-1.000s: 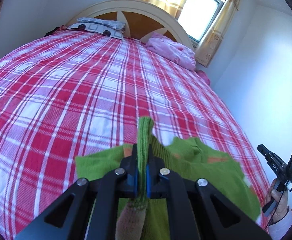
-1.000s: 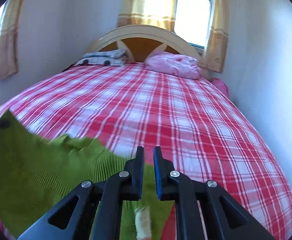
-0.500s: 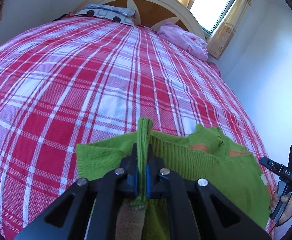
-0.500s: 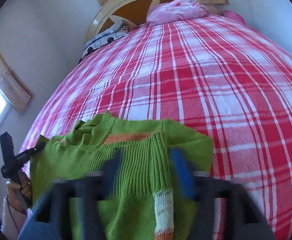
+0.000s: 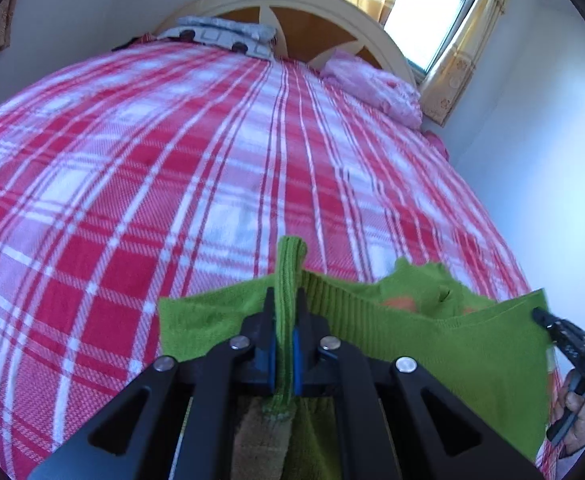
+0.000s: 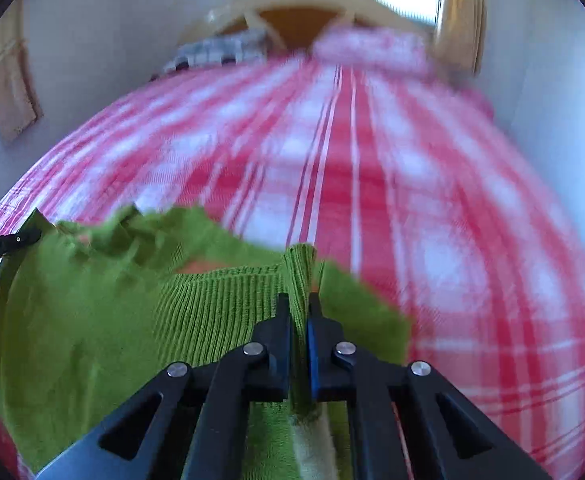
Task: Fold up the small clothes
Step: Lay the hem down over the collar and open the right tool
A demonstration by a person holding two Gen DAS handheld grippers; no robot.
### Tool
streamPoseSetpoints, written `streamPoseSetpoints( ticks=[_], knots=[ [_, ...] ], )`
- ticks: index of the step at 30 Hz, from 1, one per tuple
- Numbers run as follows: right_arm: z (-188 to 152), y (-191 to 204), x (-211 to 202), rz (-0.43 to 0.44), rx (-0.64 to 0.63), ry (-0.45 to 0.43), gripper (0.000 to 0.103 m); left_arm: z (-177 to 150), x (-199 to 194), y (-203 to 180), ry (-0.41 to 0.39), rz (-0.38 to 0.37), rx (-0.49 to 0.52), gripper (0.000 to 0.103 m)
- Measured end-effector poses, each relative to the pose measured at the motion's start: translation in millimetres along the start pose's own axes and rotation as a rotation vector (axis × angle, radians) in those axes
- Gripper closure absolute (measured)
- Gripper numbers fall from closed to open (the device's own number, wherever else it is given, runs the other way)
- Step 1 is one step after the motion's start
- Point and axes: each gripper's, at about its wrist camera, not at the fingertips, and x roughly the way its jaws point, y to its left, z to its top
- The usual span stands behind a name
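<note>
Wide bare stretch of plaid bedspread [image 5: 140, 168] ahead, open to pass. Pillows [image 5: 228, 36], pink bundle [image 5: 376, 84] crowd headboard [image 5: 292, 4]. Wall [image 5: 532, 160] hems right edge.

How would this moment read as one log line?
left gripper: shut on green sweater | right gripper: shut on sweater | plaid bed

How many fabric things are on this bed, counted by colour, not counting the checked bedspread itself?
Green: 1, the knitted sweater
Pink: 1, the bundle by the headboard
Grey and white: 1, the patterned pillow
Total: 3
</note>
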Motion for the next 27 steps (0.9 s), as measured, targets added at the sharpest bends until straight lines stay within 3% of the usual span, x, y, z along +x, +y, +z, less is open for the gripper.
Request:
streamPoseSetpoints(
  ticks=[3,6,13,18,20,25,27],
  knots=[
    [16.4,-1.8,-20.2,-0.036,-0.016,-0.086,0.097,11.6,1.0,-4.1,-0.013,0.004,0.002,0.097],
    [29.5,-7.4,-17.8,-0.096,-0.016,-0.114,0.097,22.0,9.2,-4.7,-0.026,-0.003,-0.024,0.097],
    [15.7,-16.8,50.7,-0.207,-0.001,-0.030,0.097,17.0,52.1,-7.5,0.012,0.094,0.013,0.097],
    [8.7,-5.5,71.4,-0.213,-0.091,0.019,0.097,18.9,62.2,2.2,0.044,0.101,-0.026,0.093],
    [7.3,-0.9,88.1,-0.233,-0.125,0.088,0.096,20.6,66.3,6.7,0.061,0.101,-0.053,0.090],
    [7.3,10.6,95.0,-0.295,-0.207,0.110,0.096,22.6,60.4,11.1,0.093,0.067,-0.080,0.085],
    [10.2,3.9,73.7,-0.219,-0.163,0.072,0.096,27.3,38.7,12.9,0.105,0.097,-0.071,0.074]
  ],
)
